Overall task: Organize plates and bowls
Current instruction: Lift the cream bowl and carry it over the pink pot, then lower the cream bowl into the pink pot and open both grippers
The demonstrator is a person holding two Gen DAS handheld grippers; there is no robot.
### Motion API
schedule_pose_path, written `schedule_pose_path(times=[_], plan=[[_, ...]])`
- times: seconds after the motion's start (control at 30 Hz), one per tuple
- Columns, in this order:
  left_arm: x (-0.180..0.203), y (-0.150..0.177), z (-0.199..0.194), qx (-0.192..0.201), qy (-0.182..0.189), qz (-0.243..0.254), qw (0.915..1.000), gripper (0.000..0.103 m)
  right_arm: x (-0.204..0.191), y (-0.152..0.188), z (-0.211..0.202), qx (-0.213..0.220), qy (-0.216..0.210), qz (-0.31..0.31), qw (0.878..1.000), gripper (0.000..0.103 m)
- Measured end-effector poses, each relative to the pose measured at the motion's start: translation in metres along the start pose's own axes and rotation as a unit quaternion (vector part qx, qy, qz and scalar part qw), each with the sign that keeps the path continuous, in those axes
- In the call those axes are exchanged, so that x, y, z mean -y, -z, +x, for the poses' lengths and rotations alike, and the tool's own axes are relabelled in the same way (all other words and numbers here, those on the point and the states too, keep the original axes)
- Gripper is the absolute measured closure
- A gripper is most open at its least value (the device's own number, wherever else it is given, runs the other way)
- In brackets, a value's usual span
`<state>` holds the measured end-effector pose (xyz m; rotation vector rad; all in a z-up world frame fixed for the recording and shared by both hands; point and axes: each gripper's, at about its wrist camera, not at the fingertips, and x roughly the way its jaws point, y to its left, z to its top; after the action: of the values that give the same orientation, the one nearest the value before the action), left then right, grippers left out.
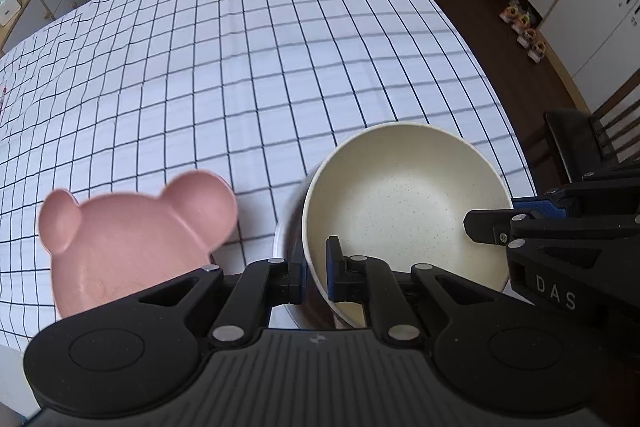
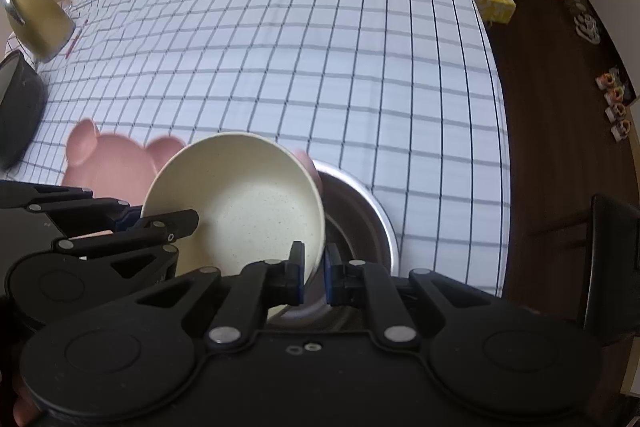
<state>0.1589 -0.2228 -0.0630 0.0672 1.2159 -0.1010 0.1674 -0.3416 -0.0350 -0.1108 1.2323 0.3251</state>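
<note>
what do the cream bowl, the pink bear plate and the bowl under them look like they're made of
Cream bowl: matte, finely dark-speckled, thin-walled; looks like wheat-straw or bamboo-fibre plastic, though glazed ceramic is possible.
Pink bear plate: same dull, even pink with soft moulded ears, probably the same kind of plastic.
Metal bowl: shiny grey rim with dark reflections inside, most likely stainless steel.

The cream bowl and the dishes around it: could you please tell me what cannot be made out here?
- Metal bowl: interior mostly hidden by the cream bowl, both views.
- Pink bear plate: near part behind the left gripper; right-wrist view, behind the cream bowl.
- Right gripper: whether it also pinches the metal rim is unclear.
</note>
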Motion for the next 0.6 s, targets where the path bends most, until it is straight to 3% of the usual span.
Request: schedule_pose_path(times=[0.6], plan=[[0.026, 0.029, 0.021, 0.021, -0.038, 0.031, 0.9986, 0.095, 0.01, 0.037, 0.025, 0.006, 0.002, -0.023, 1.0, 0.093]])
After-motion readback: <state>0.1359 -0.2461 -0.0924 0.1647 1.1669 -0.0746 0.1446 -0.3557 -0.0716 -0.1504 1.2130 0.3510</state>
